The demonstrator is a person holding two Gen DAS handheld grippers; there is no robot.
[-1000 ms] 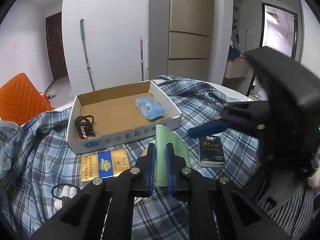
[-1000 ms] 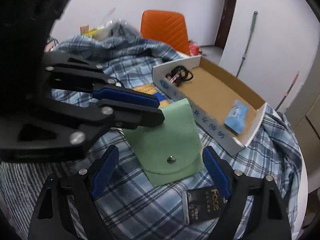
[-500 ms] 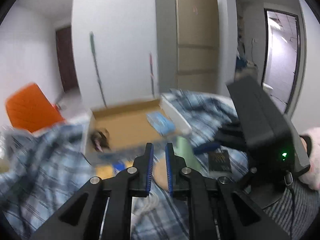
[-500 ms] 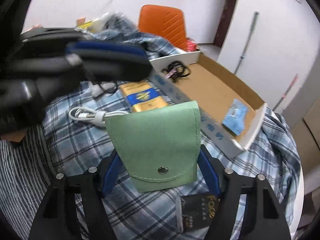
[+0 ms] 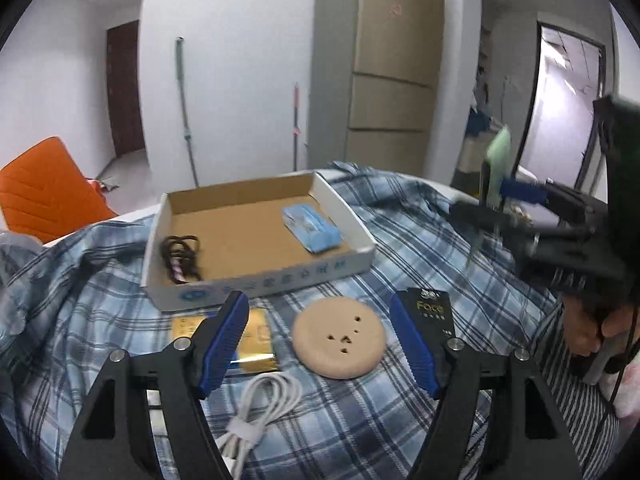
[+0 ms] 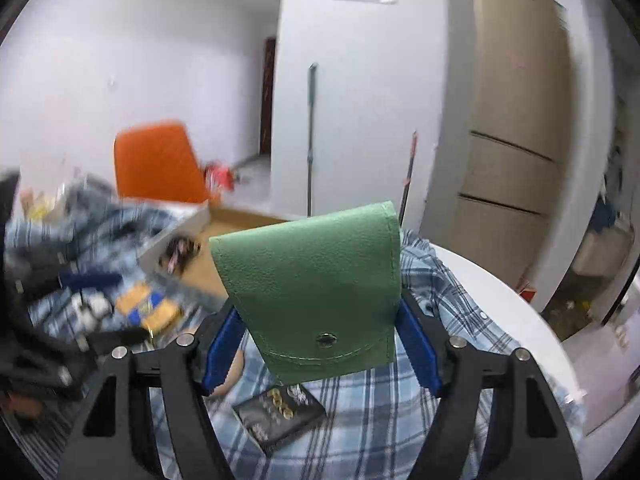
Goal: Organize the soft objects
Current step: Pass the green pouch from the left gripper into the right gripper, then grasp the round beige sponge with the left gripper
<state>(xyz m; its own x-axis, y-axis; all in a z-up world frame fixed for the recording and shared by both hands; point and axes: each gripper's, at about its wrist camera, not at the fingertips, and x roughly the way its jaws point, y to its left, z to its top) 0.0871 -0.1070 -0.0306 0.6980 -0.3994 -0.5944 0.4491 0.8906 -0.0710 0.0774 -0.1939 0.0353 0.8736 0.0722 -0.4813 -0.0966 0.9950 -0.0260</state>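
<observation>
My right gripper is shut on a green snap pouch and holds it upright in the air, its blue pads pressing both side edges. In the left wrist view the green pouch hangs at the far right, above the cloth. My left gripper is low over the plaid cloth with its jaws opening. A tan round pad lies flat on the cloth between its fingers, untouched by the pads. Behind it the shallow cardboard box holds a blue tissue pack and black hair ties.
A black "Face" packet lies right of the tan pad, a yellow packet left of it, a coiled white cable nearer me. An orange chair stands far left. The round table's white edge shows at right.
My left gripper let go of the green pouch and opened. My right gripper closed on the pouch, lifted it off the cloth and swung toward the box. The tan pad now shows.
</observation>
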